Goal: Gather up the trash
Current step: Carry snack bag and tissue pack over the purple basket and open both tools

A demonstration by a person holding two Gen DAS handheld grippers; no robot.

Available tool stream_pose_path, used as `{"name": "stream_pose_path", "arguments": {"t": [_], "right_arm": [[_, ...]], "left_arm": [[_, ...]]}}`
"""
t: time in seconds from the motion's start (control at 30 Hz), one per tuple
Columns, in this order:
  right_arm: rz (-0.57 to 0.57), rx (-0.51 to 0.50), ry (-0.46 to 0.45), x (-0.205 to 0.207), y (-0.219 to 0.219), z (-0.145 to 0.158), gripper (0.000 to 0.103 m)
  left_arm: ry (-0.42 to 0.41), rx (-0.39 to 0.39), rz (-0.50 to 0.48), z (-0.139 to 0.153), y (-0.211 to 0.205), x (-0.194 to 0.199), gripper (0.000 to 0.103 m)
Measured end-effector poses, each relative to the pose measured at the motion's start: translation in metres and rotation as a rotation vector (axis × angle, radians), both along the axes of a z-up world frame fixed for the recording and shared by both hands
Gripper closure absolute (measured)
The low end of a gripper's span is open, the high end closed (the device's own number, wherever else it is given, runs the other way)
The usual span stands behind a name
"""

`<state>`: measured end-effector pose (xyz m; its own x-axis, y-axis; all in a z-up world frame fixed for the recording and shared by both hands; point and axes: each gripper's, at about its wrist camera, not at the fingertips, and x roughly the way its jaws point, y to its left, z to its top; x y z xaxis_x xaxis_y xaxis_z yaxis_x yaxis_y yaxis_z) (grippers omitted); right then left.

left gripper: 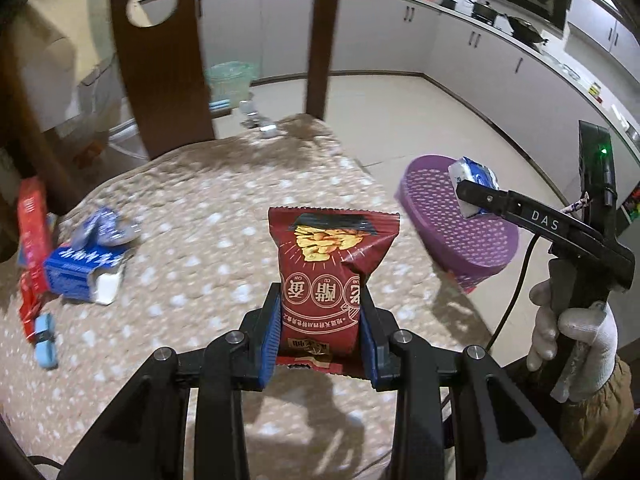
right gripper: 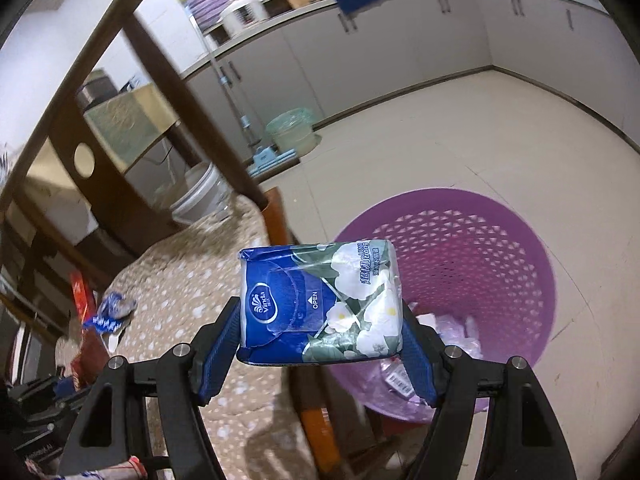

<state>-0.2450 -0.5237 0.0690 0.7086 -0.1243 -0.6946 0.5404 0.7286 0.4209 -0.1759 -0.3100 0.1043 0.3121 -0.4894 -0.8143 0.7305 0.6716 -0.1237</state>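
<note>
The cushion [left gripper: 208, 208], brown with pale spots, is lying under everything, with a blue carton [left gripper: 82, 274] and red wrappers [left gripper: 32, 236] sitting on its left side. The purple basket [right gripper: 516, 240] is standing on the floor just beside it, scraps lying inside. The right gripper [right gripper: 320, 332] is clamping a tissue pack [right gripper: 320, 304] near the basket's rim. The left gripper [left gripper: 320, 336] is pinching a red snack bag [left gripper: 326, 276] upright over the cushion.
</note>
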Motion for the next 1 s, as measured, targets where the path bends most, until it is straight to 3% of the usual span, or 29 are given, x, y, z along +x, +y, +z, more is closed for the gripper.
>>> {"name": "stream_pose_path", "arguments": {"t": [0.6, 0.63, 0.77, 1.0], "right_arm": [[-0.177, 0.115, -0.042, -0.037, -0.067, -0.015, 0.024], [-0.192, 0.122, -0.049, -0.039, -0.070, -0.015, 0.024], [-0.231, 0.147, -0.069, -0.044, -0.076, -0.016, 0.021], [-0.211, 0.127, -0.078, -0.042, -0.071, -0.011, 0.019]], "left_arm": [[0.096, -0.053, -0.170, -0.002, -0.130, -0.009, 0.070], [0.101, -0.067, -0.183, 0.000, -0.137, -0.009, 0.068], [0.083, -0.095, -0.175, 0.006, -0.151, -0.008, 0.035], [0.078, -0.095, -0.125, 0.006, -0.130, -0.005, 0.030]]}}
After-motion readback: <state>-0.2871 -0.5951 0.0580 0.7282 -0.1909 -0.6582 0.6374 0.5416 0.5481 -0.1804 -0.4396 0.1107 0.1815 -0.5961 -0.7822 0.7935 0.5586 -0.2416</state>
